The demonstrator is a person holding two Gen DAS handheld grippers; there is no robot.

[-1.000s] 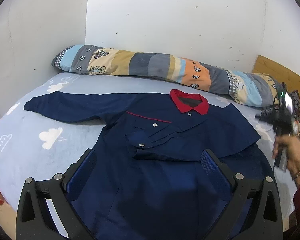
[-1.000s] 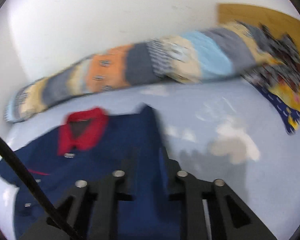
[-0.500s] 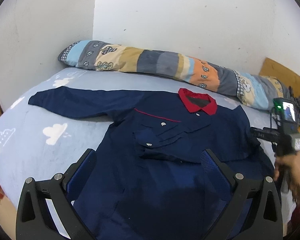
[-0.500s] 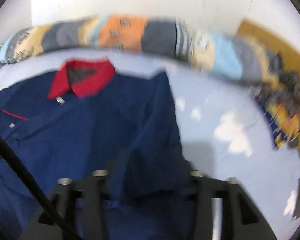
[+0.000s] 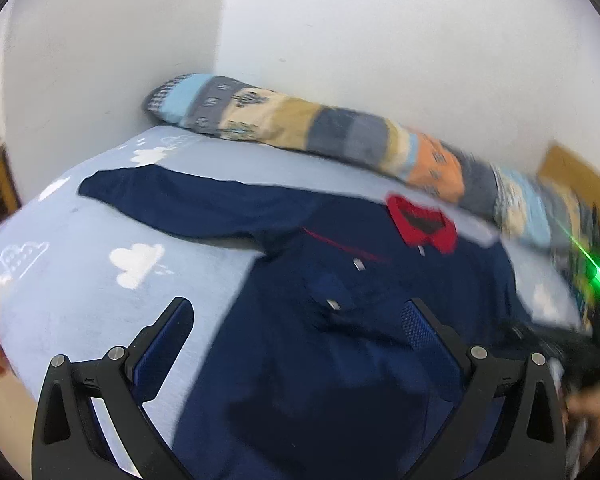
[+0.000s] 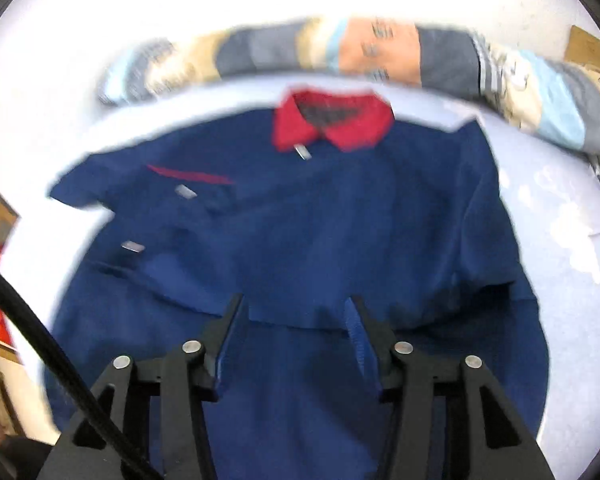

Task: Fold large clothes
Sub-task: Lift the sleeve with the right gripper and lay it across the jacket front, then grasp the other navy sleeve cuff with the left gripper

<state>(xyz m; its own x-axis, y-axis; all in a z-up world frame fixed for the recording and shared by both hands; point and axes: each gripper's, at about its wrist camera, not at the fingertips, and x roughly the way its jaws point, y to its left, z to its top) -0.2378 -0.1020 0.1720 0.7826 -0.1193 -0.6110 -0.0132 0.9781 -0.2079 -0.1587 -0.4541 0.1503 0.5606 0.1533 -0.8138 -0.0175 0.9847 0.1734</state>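
Observation:
A navy long-sleeved shirt point(image 5: 340, 340) with a red collar point(image 5: 422, 228) lies face up on the bed. One sleeve point(image 5: 180, 196) stretches out to the left. The other sleeve point(image 6: 400, 248) is folded across the chest, its lower edge showing between the right fingers. My left gripper point(image 5: 296, 308) hangs wide open above the shirt's left side, nothing in it. My right gripper point(image 6: 295, 304) hovers over the shirt point(image 6: 300, 220) below the collar point(image 6: 332, 120); its jaws are closing, with no cloth pinched between the pads.
A long patchwork pillow point(image 5: 340, 136) lies against the white wall at the back. The light blue cloud-print sheet point(image 5: 80, 280) shows left of the shirt. A wooden headboard point(image 5: 572, 172) and a person's hand point(image 5: 592, 400) are at the right. A black cable point(image 6: 40, 340) crosses the right view's left.
My right gripper went from shut to open and swung from the bed's right side to above the shirt's middle. The left gripper drifted sideways, staying wide open.

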